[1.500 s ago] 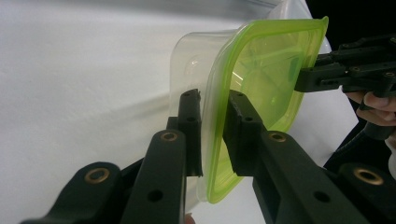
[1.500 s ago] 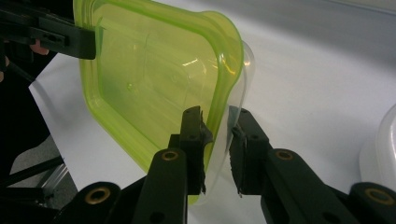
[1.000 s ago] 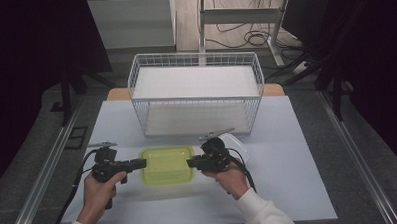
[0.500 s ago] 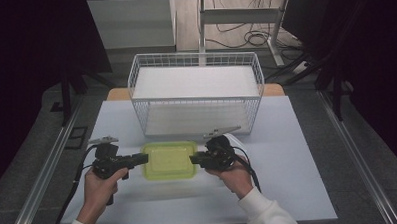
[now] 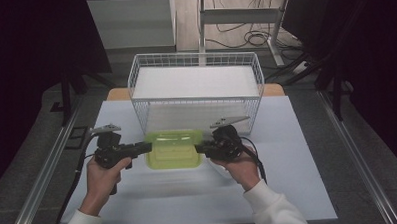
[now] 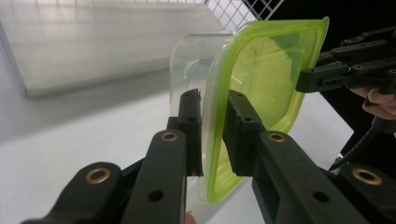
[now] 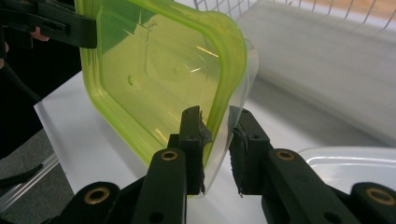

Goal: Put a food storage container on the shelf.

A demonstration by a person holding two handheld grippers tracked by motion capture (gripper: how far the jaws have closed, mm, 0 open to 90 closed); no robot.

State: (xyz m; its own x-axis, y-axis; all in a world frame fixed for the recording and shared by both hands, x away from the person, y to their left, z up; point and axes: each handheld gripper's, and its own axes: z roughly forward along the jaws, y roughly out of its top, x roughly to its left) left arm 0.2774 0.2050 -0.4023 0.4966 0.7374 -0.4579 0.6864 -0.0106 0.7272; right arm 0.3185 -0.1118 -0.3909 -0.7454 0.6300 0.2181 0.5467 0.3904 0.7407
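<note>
Clear plastic food container [image 5: 172,151] with lime-green lid, held off the white table [image 5: 298,153] just before the wire basket [image 5: 195,89], left gripper [image 5: 146,147] and right gripper [image 5: 200,149] each clamped on opposite rim edges; likely light, slippery, slightly flexible.

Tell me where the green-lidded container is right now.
In the high view the green-lidded container sits centre, held between the left claw and right claw, just before the wire basket.
</note>
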